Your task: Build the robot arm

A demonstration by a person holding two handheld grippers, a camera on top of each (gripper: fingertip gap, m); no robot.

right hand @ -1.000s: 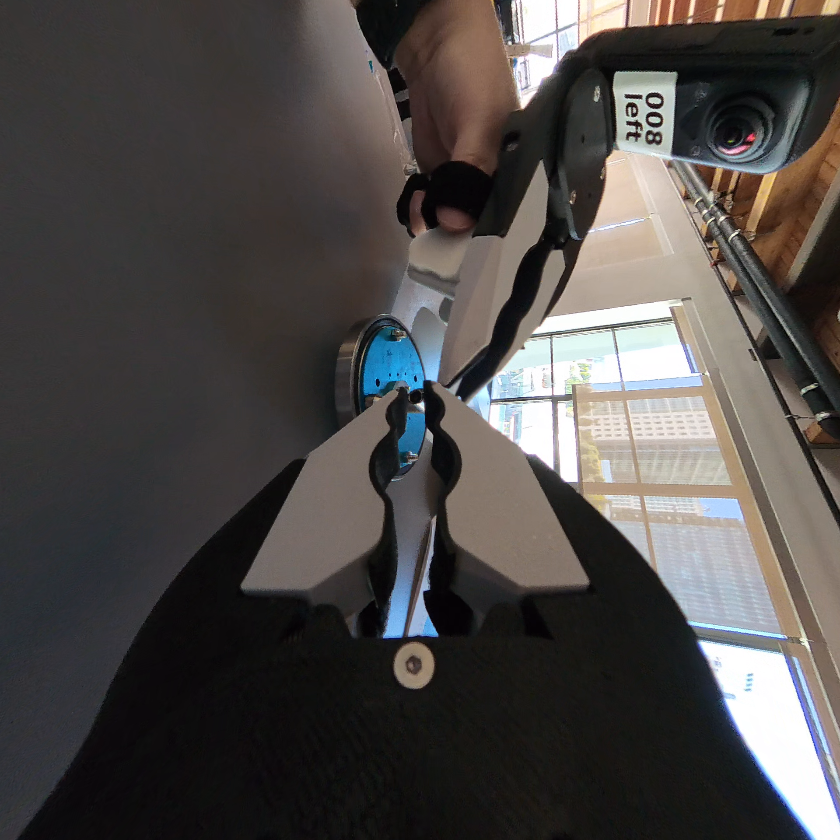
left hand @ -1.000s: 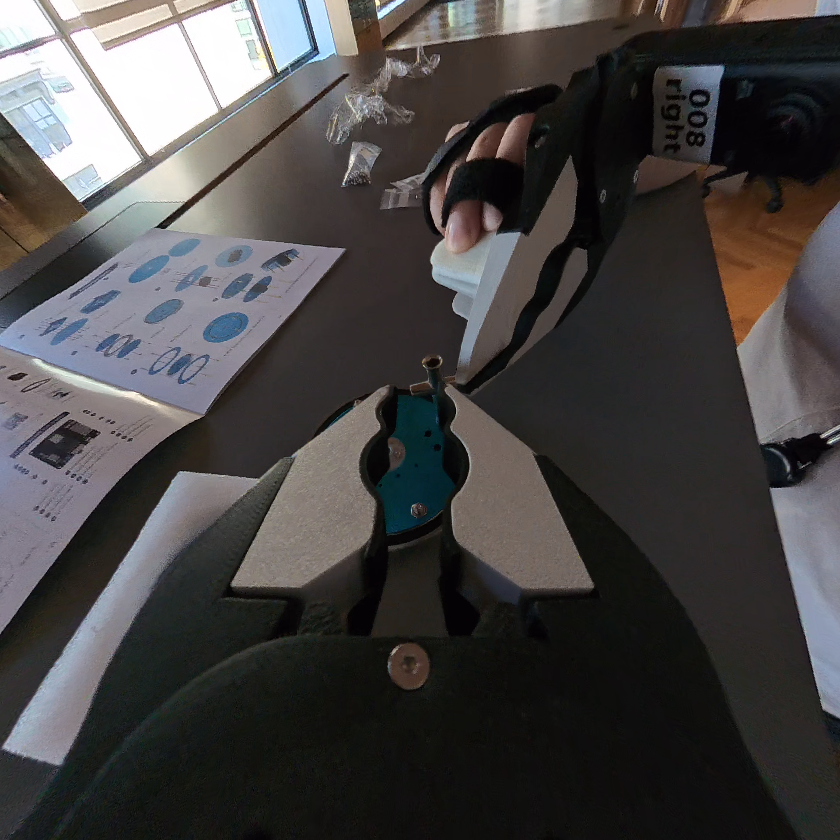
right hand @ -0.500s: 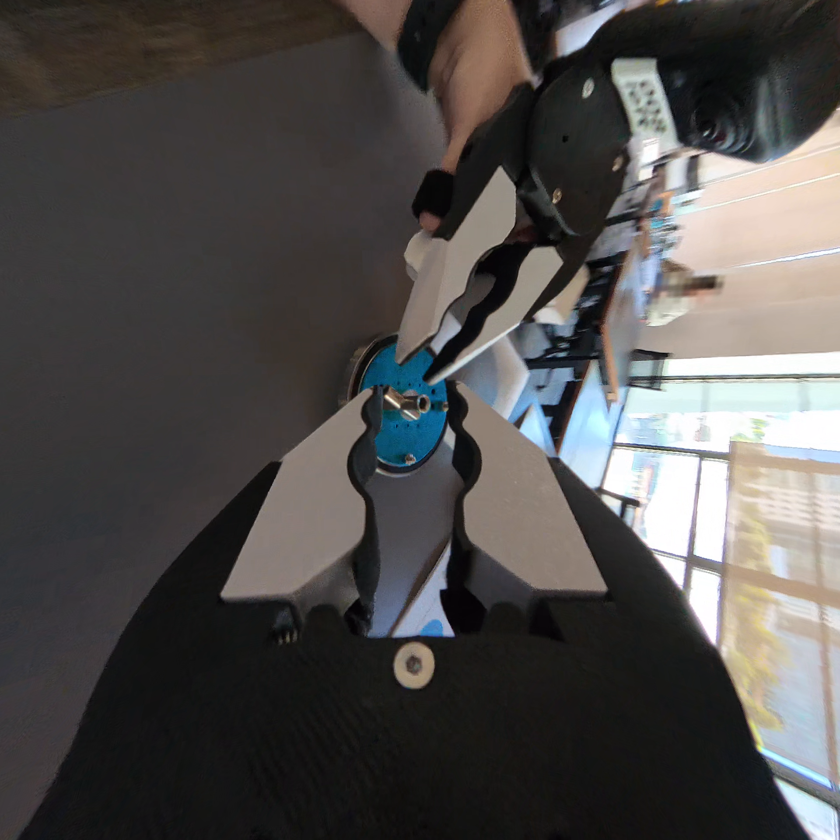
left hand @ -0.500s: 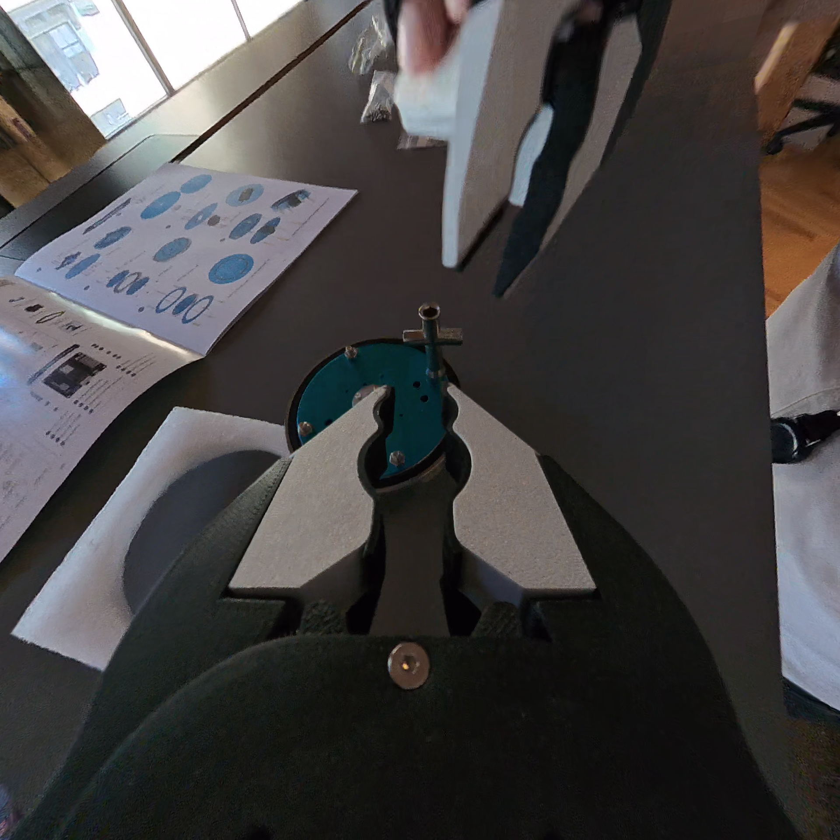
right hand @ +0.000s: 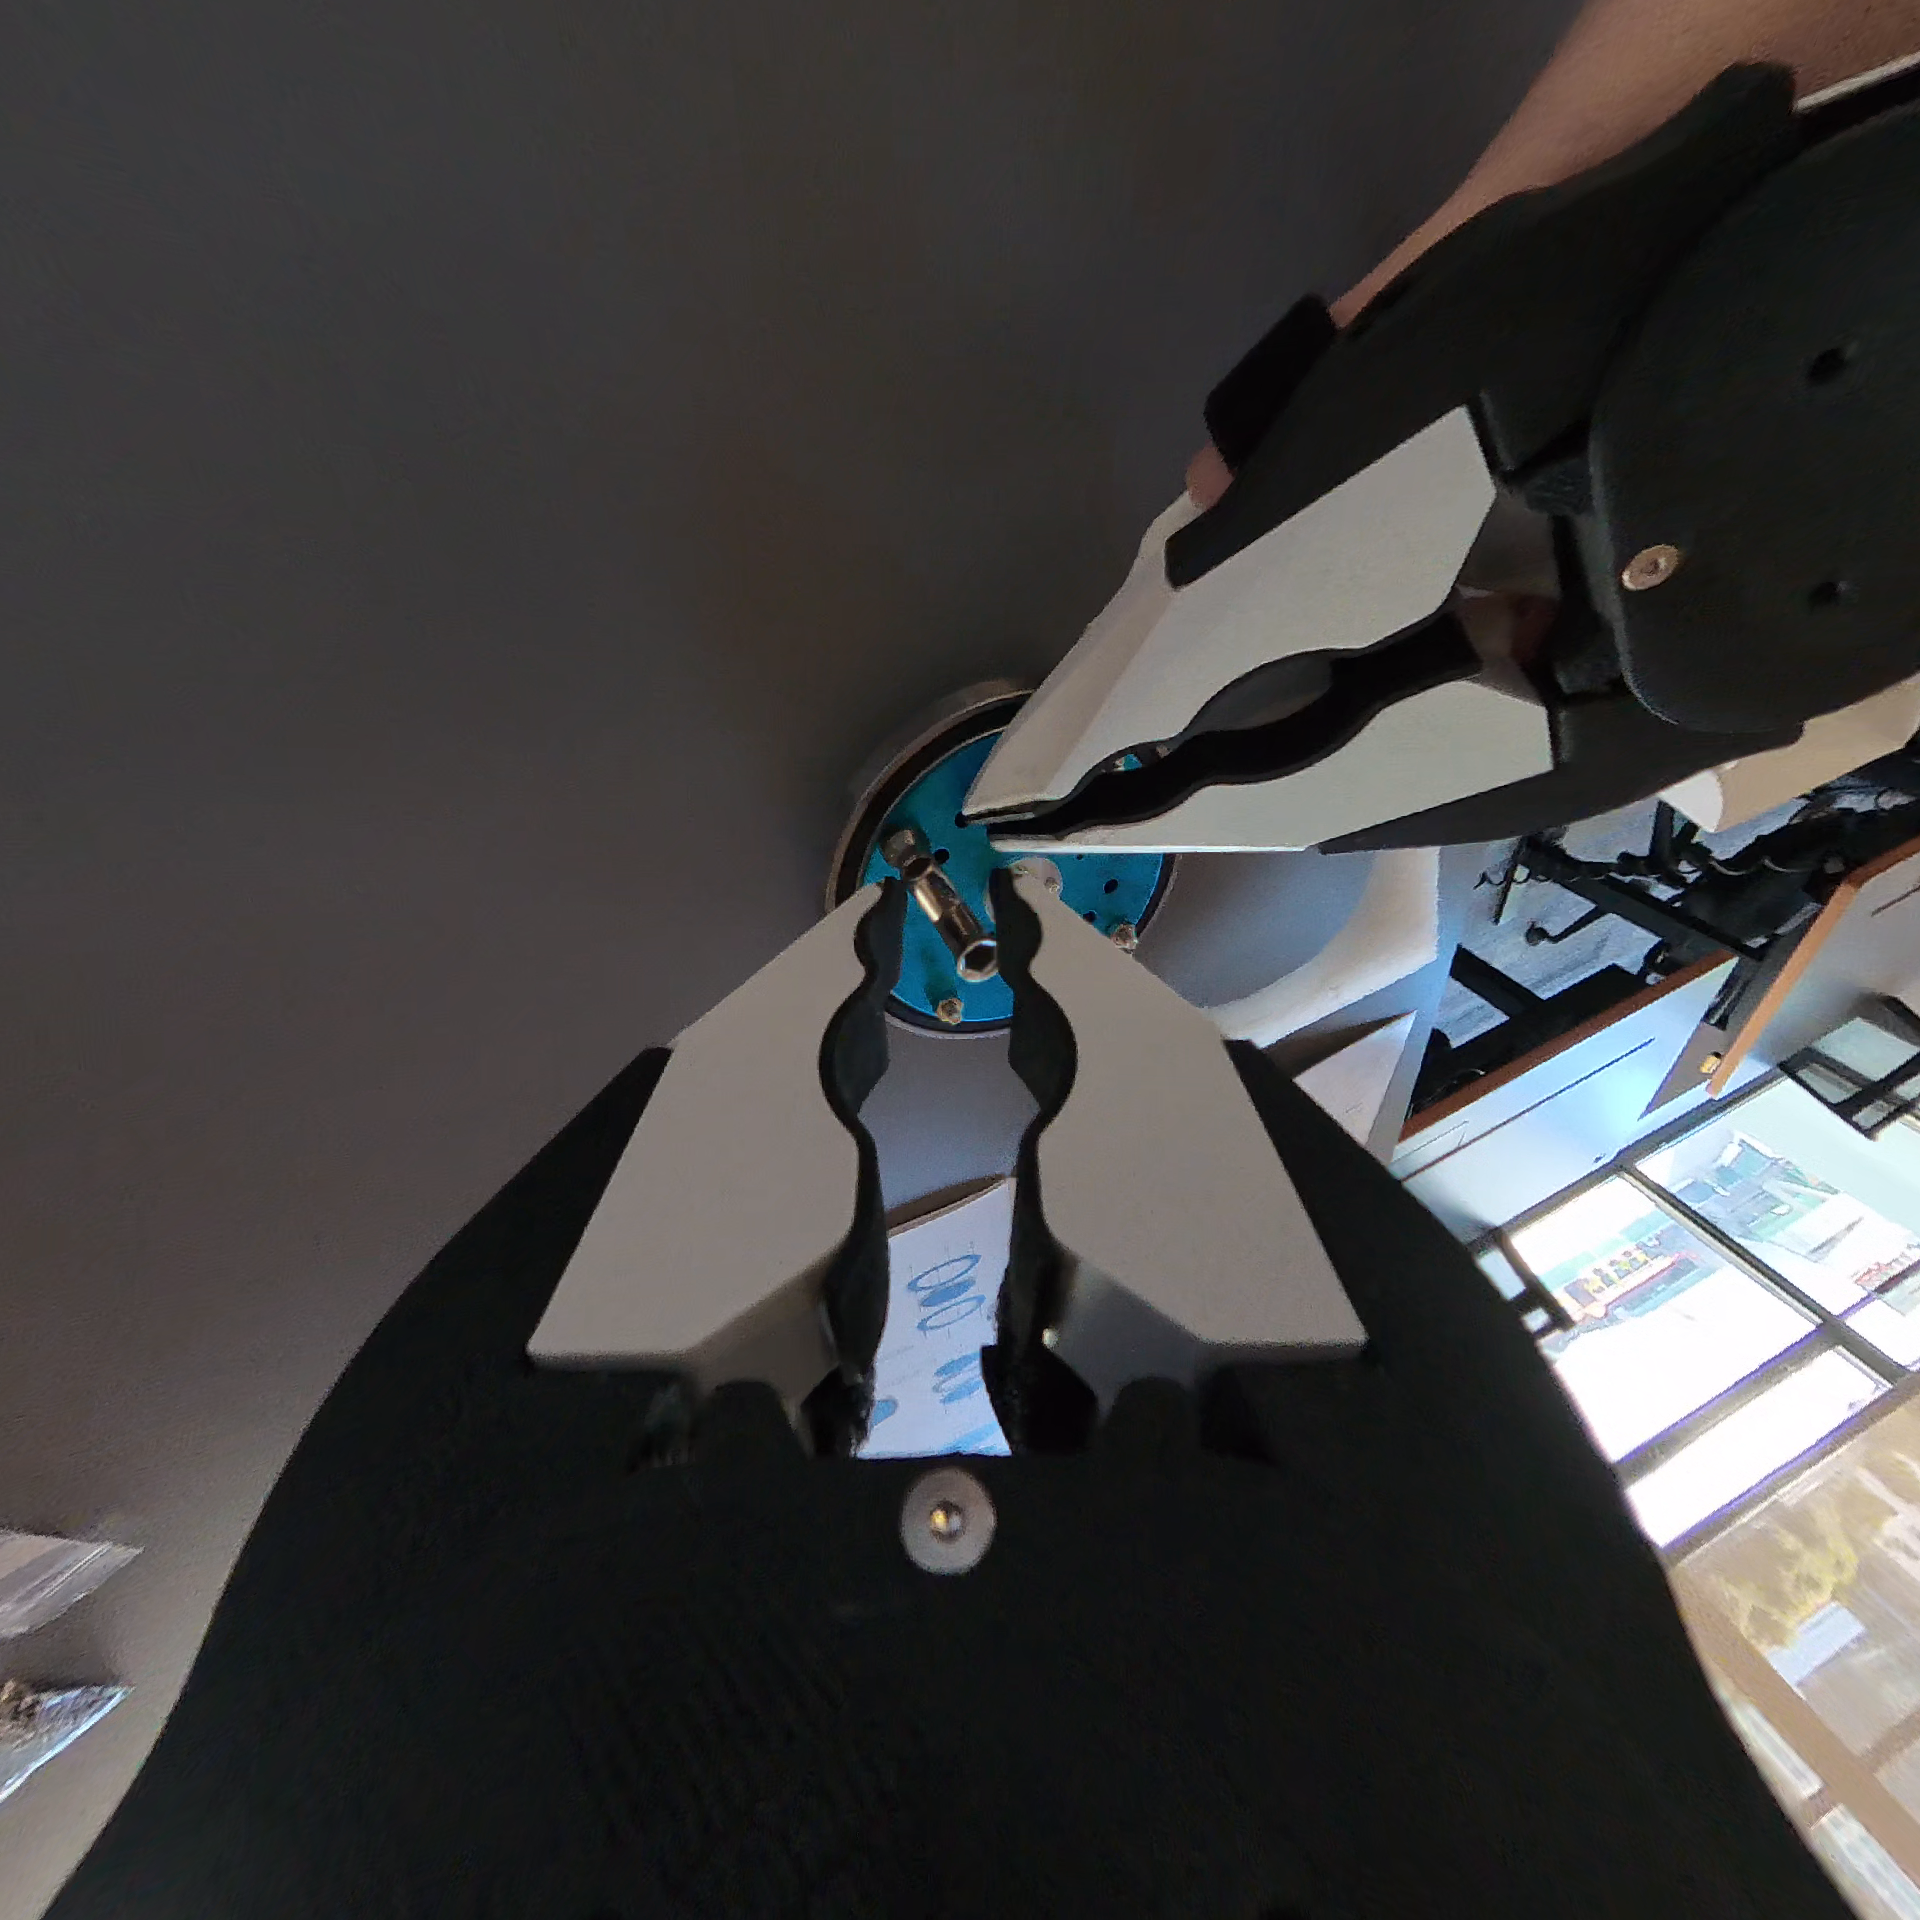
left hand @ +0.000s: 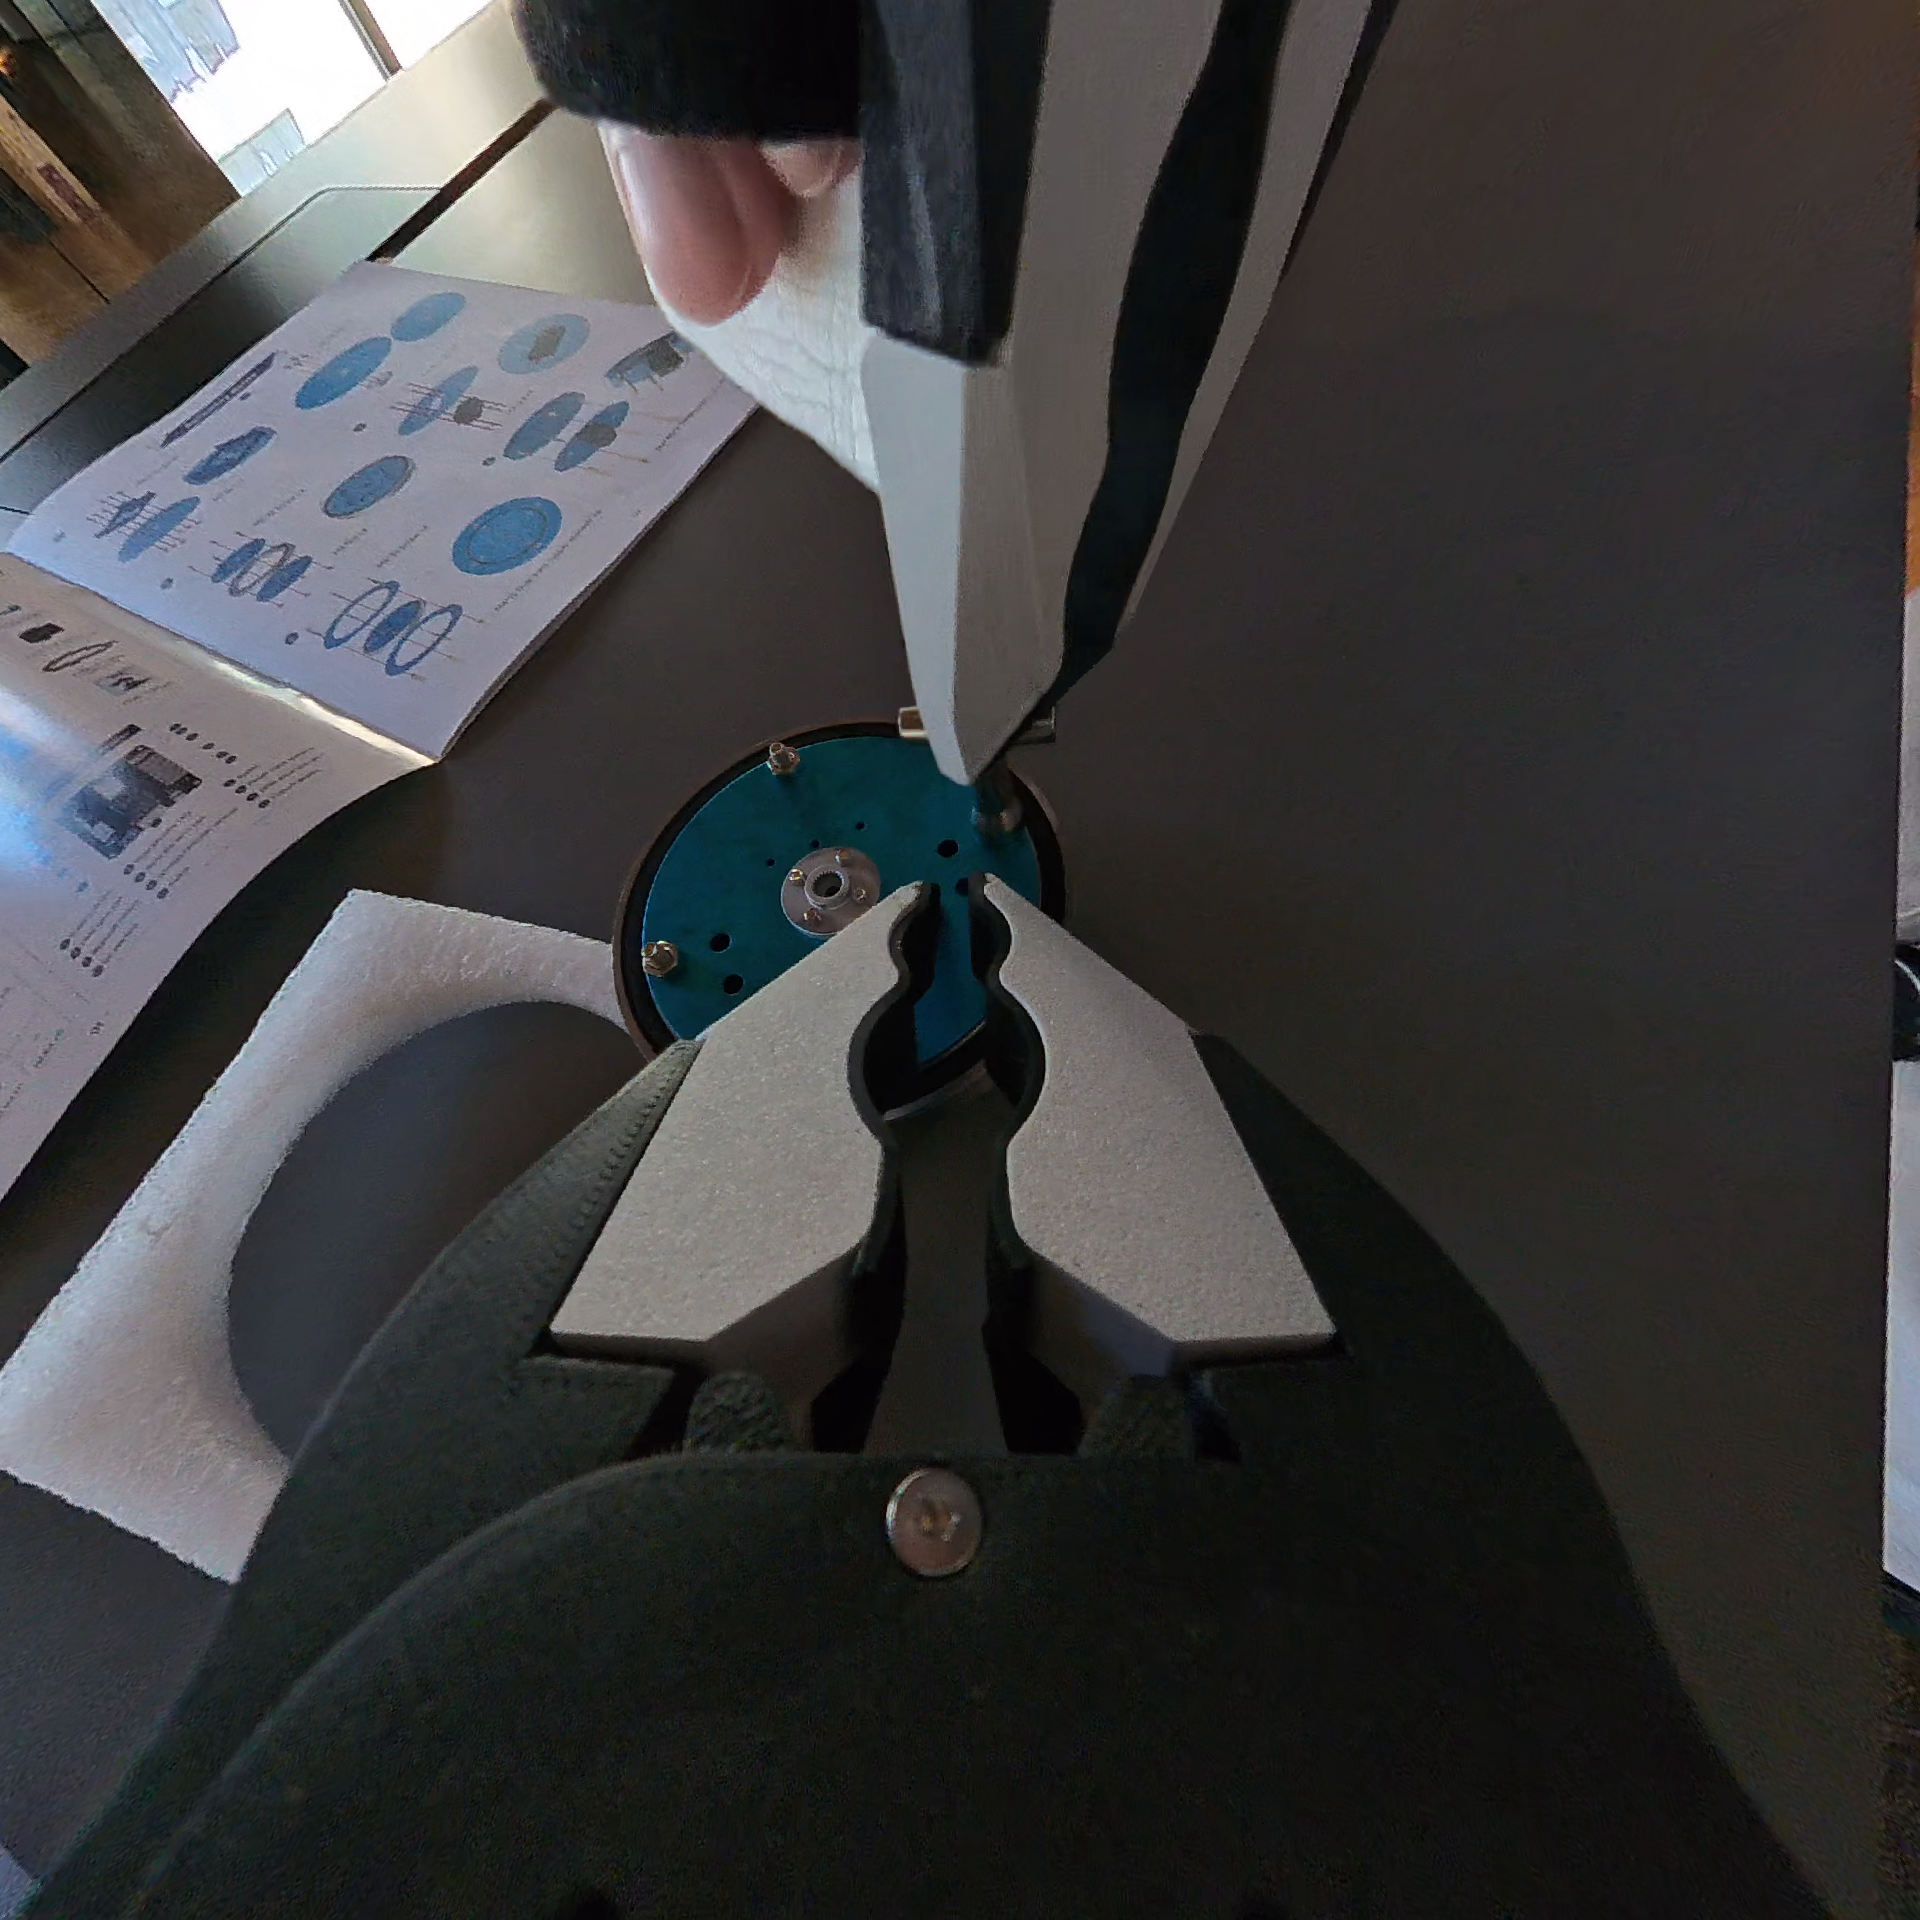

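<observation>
A round blue disc [left hand: 748, 894] with small nuts and a silver hub lies flat on a dark table [left hand: 1455, 727]. A small metal T-handle socket tool [left hand: 992, 816] stands on its far right edge. My left gripper [left hand: 954, 888] is nearly closed and empty, with its tips just over the disc face. My right gripper [right hand: 942, 888] is narrowly open, with its fingers on either side of the tool [right hand: 948, 920], not clamped on it. It reaches down from above in the left wrist view [left hand: 977, 764]. The left gripper [right hand: 982, 821] shows at the upper right of the right wrist view, tips on the disc [right hand: 1096, 883].
A white foam block [left hand: 436, 966] with a round cutout lies left of the disc. An open instruction booklet [left hand: 416, 499] lies farther left. Small clear bags [right hand: 52, 1590] lie on the table. A gloved hand [left hand: 707, 229] holds the right gripper. Less than 4 cm separates the two grippers' tips. From the left gripper's tips to the white foam block [left hand: 436, 966] is close to 11 cm.
My right gripper let go of the tool, swung overhead and came back down around it. My left gripper pulled back, uncovering most of the disc, and its fingers closed further.
</observation>
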